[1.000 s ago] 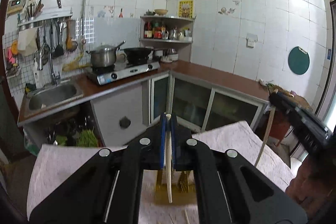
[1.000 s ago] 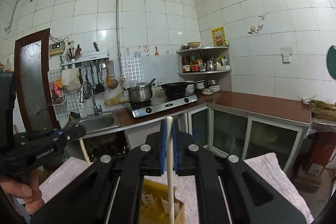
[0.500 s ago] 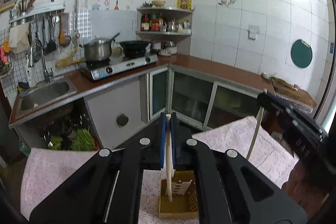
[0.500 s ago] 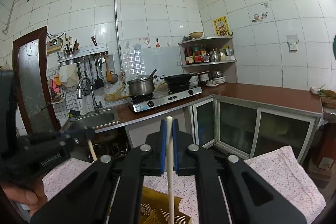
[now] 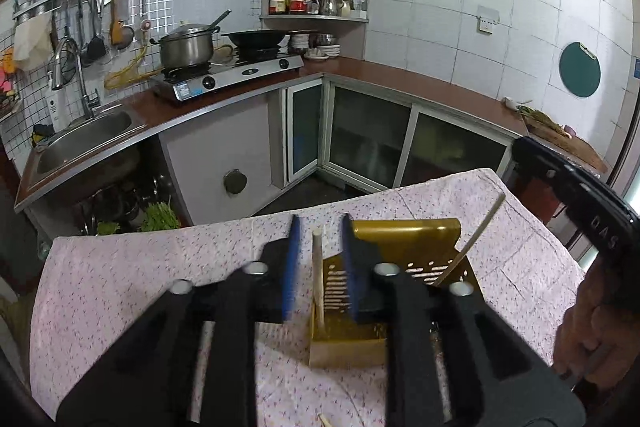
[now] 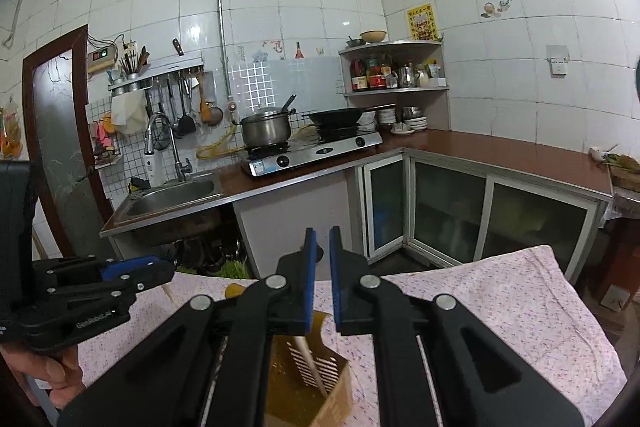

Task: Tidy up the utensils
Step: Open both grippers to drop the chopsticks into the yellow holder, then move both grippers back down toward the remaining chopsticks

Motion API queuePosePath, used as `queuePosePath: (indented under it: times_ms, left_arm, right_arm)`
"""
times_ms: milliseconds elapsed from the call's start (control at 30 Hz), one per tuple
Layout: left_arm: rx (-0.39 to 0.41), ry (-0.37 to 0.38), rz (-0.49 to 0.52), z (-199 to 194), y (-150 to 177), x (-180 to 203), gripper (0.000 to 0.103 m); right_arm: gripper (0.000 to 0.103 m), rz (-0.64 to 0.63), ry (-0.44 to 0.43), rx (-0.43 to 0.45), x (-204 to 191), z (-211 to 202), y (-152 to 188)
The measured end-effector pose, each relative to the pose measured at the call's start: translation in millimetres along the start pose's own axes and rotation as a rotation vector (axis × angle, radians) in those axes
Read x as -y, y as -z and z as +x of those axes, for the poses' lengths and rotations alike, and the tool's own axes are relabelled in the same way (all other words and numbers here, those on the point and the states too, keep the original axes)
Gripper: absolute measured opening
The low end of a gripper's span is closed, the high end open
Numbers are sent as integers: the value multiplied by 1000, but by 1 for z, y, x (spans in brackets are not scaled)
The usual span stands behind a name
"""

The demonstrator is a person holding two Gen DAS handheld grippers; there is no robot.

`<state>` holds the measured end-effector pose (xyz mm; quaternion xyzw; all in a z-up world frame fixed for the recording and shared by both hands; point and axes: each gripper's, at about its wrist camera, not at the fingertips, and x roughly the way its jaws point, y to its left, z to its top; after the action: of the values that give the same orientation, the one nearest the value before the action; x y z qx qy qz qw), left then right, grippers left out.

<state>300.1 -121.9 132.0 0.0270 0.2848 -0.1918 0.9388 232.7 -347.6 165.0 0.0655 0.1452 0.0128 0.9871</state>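
Both grippers [image 5: 318, 263] [image 6: 322, 281] released; 2 chopsticks [image 5: 318, 283] (perhaps) in holder [image 5: 400, 239].

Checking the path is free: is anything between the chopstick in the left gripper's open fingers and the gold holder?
Nothing visible. The chopstick stands with its lower end inside the gold holder, and the left gripper has its jaws open either side. A second chopstick leans at the holder's right, apart.

Table [image 5: 120, 291] under pink floral cloth [image 6: 500, 303].
1 gold slotted utensil box [image 5: 404, 239] stands on the cloth; 1 pale stick end [image 5: 325, 420] lies at the near edge.
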Motion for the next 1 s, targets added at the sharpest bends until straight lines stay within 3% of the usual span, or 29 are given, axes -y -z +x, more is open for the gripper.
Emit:
queuePosePath:
  times_ms: [33, 67, 133, 233, 433, 633, 833, 1000]
  left_arm:
    - [6, -3, -18, -6, 1, -3, 43]
    - [13, -3, -28, -11, 1, -5, 46]
    - [25, -12, -29, -23, 3, -4, 50]
    - [44, -24, -51, -41, 5, -7, 62]
    - [114, -75, -72, -94, 32, -16, 70]
    - [165, -143, -113, -147, 114, -26, 73]
    - [101, -152, -160, -157, 204, -14, 75]
    - [12, -130, -214, -147, 246, -19, 76]
  right_arm:
    - [10, 0, 3, 2, 1, -5, -1]
    - [15, 0, 4, 7, 2, -13, -2]
    - [43, 5, 6, 19, 5, -28, -4]
    - [45, -7, 28, 29, 9, -55, -5]
    - [50, -3, 57, 17, 27, -111, 15]
    - [52, 18, 110, -18, 53, -164, 65]
    - [52, 73, 143, -137, 69, -178, 125]
    - [52, 104, 160, -244, 78, -177, 173]
